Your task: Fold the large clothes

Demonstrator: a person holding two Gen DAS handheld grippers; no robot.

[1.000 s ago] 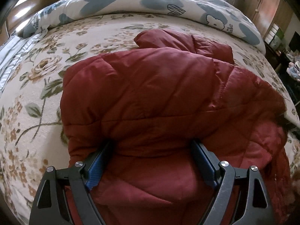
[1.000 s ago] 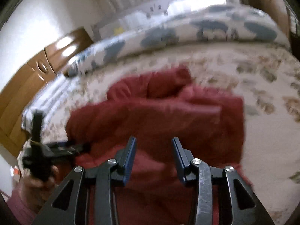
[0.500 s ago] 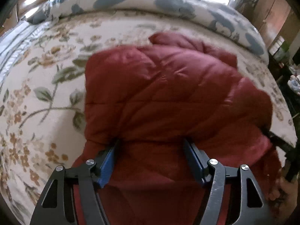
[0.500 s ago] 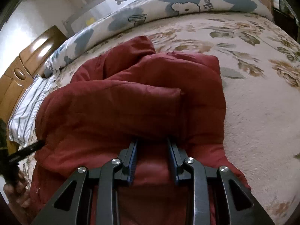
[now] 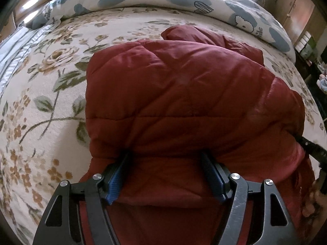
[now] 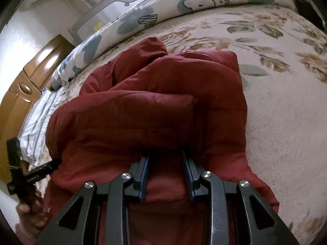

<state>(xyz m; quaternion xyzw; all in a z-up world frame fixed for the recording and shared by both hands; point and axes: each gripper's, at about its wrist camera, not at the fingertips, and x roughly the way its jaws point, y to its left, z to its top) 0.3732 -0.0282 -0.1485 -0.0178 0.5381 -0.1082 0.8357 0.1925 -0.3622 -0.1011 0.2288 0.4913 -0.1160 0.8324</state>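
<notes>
A dark red puffy jacket [image 5: 184, 94] lies folded in a thick bundle on a floral bed cover [image 5: 40, 94]. My left gripper [image 5: 165, 159] is open, its blue-padded fingers pushed in under the folded-over top layer near the bundle's left end. The jacket also shows in the right wrist view [image 6: 143, 106]. My right gripper [image 6: 166, 155] is open with a narrower gap, its fingertips tucked under the top fold at the right end. A sleeve or hood part [image 6: 141, 51] sticks out at the far side.
A rolled quilt with blue patches [image 5: 184, 0] lies along the bed's far edge. A striped pillow [image 6: 36, 120] and a wooden headboard [image 6: 30, 77] are at the left. Dark furniture [image 5: 302, 20] stands beyond the bed at the right.
Both grippers moved in closer to the jacket and slid their fingertips under the folded top layer. The right gripper's fingers closed in a little.
</notes>
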